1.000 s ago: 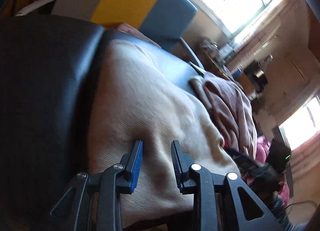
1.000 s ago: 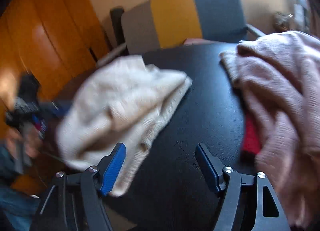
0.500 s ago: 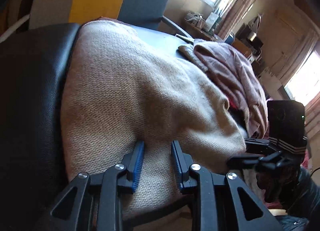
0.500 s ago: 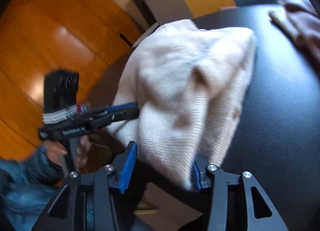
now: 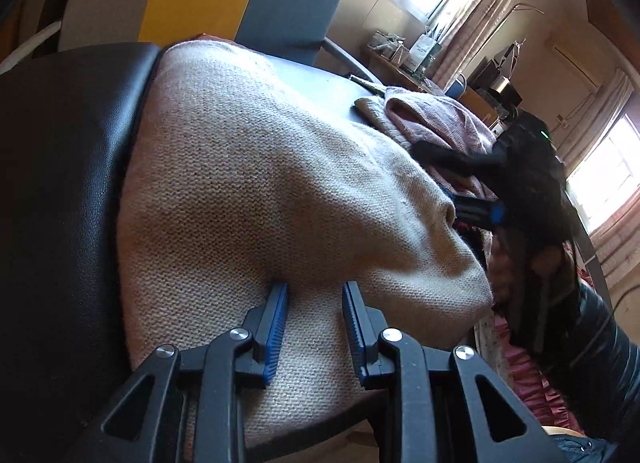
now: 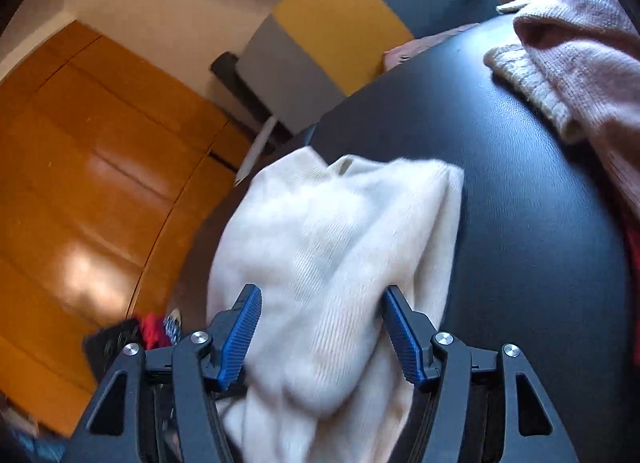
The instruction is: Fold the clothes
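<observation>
Cream knitted sweater (image 5: 248,191) lying bunched on a black leather-textured table (image 5: 60,183), its near edge draped over the table's front rim. In the left wrist view, the left hand-held gripper (image 5: 314,327) pinches a fold of this sweater at 6 o'clock, its blue pads close together with fabric between them. In the right wrist view, the right hand-held gripper (image 6: 320,327) stands wide open around the sweater's (image 6: 332,263) near end, which bulges between the spread blue pads; whether they press it I cannot tell. A pink knitted sweater (image 6: 580,63) lies heaped on the table at 2 o'clock, apart from the cream one. Beyond the table at 12 o'clock stands a grey, yellow and blue chair (image 6: 340,31).
</observation>
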`<state>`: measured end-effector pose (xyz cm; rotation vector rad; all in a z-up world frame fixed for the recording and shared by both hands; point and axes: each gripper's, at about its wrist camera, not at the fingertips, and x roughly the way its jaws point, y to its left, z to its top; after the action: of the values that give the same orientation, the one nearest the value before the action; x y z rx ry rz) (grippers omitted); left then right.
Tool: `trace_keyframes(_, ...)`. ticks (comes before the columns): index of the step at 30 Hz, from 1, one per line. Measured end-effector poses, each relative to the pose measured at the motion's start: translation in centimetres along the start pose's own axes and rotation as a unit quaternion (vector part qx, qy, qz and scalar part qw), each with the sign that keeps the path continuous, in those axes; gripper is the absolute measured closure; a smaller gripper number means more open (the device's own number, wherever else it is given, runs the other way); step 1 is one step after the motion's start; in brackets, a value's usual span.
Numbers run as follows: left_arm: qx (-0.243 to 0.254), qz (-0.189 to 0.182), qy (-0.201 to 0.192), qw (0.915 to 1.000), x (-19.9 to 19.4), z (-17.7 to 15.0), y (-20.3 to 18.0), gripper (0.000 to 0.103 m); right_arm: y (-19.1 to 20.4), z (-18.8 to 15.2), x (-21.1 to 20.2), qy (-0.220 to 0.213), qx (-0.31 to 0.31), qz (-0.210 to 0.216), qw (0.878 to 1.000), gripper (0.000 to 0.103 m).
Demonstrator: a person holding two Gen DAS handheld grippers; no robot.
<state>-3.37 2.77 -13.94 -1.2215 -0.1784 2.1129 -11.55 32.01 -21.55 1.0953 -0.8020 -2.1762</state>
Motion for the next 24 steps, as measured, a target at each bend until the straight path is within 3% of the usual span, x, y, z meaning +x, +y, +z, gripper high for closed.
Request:
trace_keyframes(5, 0.015, 0.005, -0.001, 0.9999, 0.0, -0.1, -0.2, 0.076, -1.2, 2.2, 1.3, -0.008, 0.02, -0.03, 0.999, 0.041)
trace_keyframes(6, 0.016, 0.004, -0.001, 0.9999, 0.0, -0.1, -0.2, 0.076, -1.3, 2.5, 1.6, -0.006, 0.02, -0.039, 0.999, 0.048)
trace_keyframes(8, 0.018, 0.003, 0.0, 0.9998, 0.1, -0.1, -0.3, 0.076, -1.3, 2.9, 1.9, -0.001, 0.007, -0.073, 0.997, 0.072)
trace_keyframes(9, 0.018, 0.005, 0.0, 0.9998, 0.0, -0.1, -0.3, 0.076, -1.3, 3.1, 2.0, 0.001, -0.001, -0.09, 0.996, 0.094)
trace_keyframes(13, 0.031, 0.005, -0.025, 0.9992, -1.1, 0.1, -1.8, 0.075, 1.5, 3.4, 0.0, -0.024, -0.068, -0.102, 0.992, 0.094)
trace_keyframes(16, 0.077, -0.017, -0.02, 0.9967, -0.7, 0.1, -4.2, 0.075, 2.0, 2.9, -2.2, -0.044, -0.094, -0.109, 0.989, 0.094)
trace_keyframes(22, 0.146, -0.036, 0.056, 0.987, 3.4, -1.3, -8.1, 0.074, -1.8, 1.2, -1.6, -0.024, -0.067, -0.143, 0.987, 0.094)
trace_keyframes(24, 0.159, -0.029, 0.054, 0.9853, 3.9, -2.0, -8.6, 0.074, -2.4, 0.8, -1.4, -0.022, -0.07, -0.152, 0.986, 0.094)
